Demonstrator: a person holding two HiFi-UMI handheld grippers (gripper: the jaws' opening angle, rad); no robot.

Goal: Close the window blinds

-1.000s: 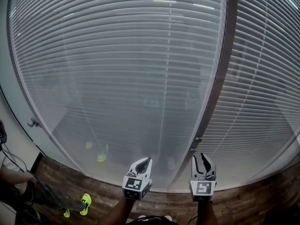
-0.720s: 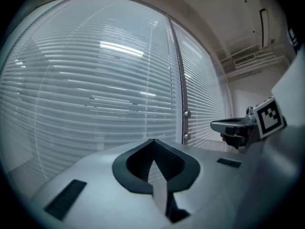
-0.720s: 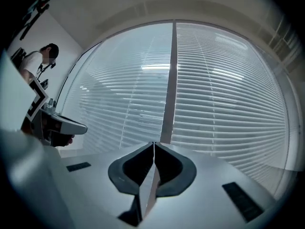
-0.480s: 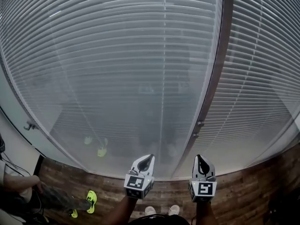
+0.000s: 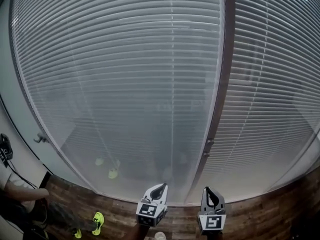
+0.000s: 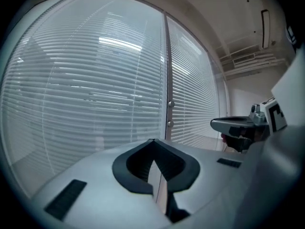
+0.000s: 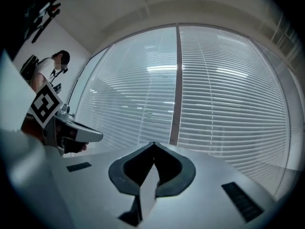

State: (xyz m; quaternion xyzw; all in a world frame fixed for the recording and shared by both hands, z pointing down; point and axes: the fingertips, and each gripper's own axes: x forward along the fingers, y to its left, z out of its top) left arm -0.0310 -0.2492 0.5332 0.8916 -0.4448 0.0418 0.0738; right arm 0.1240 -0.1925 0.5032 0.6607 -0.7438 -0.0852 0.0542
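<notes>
Both left gripper and right gripper you're holding clenched, empty, below grey slatted window blinds; they're looking closed, so only lowering away remains.

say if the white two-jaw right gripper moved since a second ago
Yes: the right gripper has dropped further below the window-post latch.

We see pale grey blinds, striped by thin horizontal slats and split by a dark brown post. The floor shows brown wood planks. Our left tongs and right tongs are white and black, each bearing a black-and-white square marker. A shoe glows neon yellow.
</notes>
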